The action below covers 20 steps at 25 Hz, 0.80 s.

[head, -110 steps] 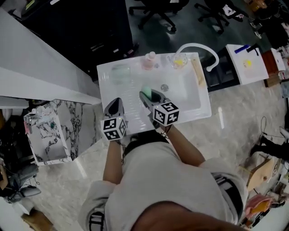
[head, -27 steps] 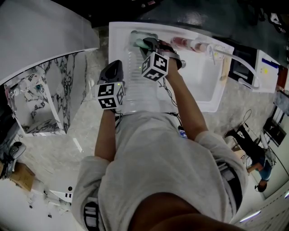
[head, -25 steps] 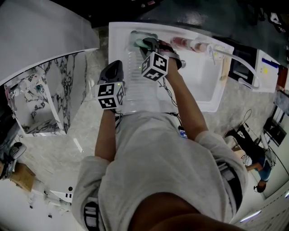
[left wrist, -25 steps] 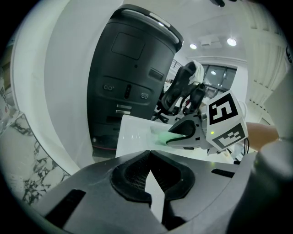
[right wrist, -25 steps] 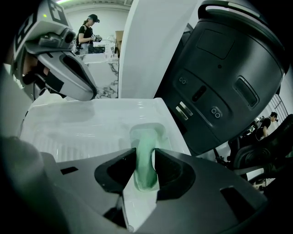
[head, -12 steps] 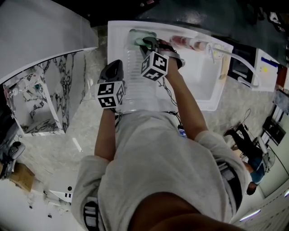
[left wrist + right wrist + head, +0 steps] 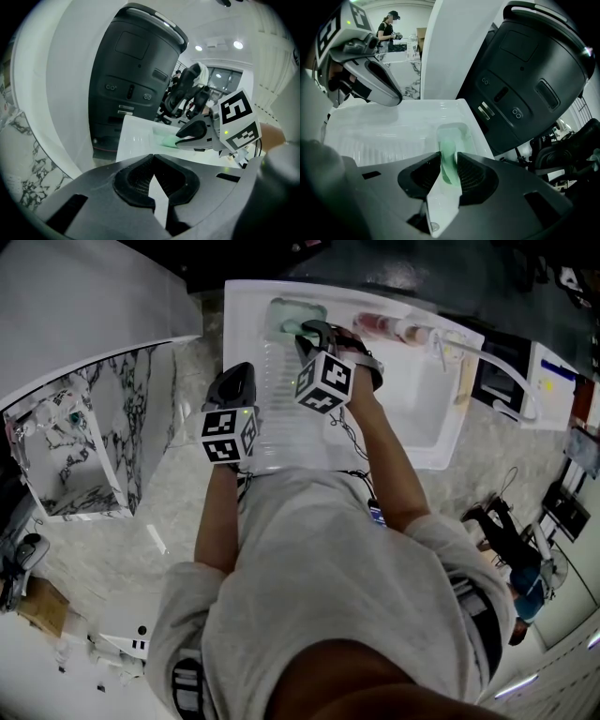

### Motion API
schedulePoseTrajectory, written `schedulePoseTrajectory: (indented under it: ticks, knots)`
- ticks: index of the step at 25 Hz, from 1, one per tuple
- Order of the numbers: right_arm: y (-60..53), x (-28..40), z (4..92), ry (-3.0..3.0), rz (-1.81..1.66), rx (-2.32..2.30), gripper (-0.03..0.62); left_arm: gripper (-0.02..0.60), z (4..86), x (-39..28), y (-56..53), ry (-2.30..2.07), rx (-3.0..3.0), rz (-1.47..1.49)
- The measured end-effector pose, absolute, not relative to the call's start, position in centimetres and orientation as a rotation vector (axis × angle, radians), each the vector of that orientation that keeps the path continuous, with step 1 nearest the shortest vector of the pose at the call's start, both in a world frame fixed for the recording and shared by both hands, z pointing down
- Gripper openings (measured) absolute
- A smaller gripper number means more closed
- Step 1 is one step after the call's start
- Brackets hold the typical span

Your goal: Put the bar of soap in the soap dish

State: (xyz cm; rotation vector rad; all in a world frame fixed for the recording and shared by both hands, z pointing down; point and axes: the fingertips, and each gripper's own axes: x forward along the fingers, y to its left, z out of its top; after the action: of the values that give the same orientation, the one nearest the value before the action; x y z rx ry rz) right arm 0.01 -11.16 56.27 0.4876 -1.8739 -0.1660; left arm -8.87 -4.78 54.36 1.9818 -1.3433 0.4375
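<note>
The pale green bar of soap [image 7: 449,157] stands on edge between the pads of my right gripper [image 7: 449,163]. The jaws are closing on it and both pads touch it. Its far end reaches over the translucent green soap dish [image 7: 465,132], which sits in the far left corner of the white sink top [image 7: 246,310]. In the head view the right gripper [image 7: 309,332] hangs just beside the soap dish [image 7: 292,313]. My left gripper [image 7: 152,159] is shut and holds nothing; it hovers over the ridged drainboard [image 7: 281,418], short of the dish.
The basin [image 7: 412,399] lies right of the drainboard, with small bottles [image 7: 384,329] on its back rim and a white faucet [image 7: 511,381] further right. A tall dark appliance [image 7: 534,70] stands just beyond the dish. A marble-patterned cabinet [image 7: 84,446] is at the left.
Since 4.4 s ago the right gripper has carried the soap from over the basin to the dish corner. Over the last second it barely shifted, and the left gripper stayed put.
</note>
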Motion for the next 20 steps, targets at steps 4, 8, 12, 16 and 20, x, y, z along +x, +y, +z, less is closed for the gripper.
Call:
schedulePoseTrajectory:
  ticks: [4,8,12,16,20]
  knots:
    - [-10.7,0.2,56.4,-1.863,-0.161,0.48,0.109,0.018,54.3,-8.8,-4.8,-1.341,1.984,0.434]
    - [-10.3,0.2,56.7,-1.856,-0.155,0.489,0.106,0.018,54.3,-8.7,-4.8,-1.339,1.985,0.431]
    - [-10.3,0.2,56.8,-1.856,-0.142,0.503,0.104,0.018,54.4,-8.7,-4.7,-1.339,1.98,0.428]
    - [-10.9,0.3,56.8,-1.848,-0.128,0.527,0.101,0.018,54.5,-8.8,-4.6,-1.341,1.978,0.423]
    - [-11.6,0.2,57.0,-1.852,-0.125,0.519,0.101,0.018,54.5,-8.9,-4.6,-1.346,1.972,0.41]
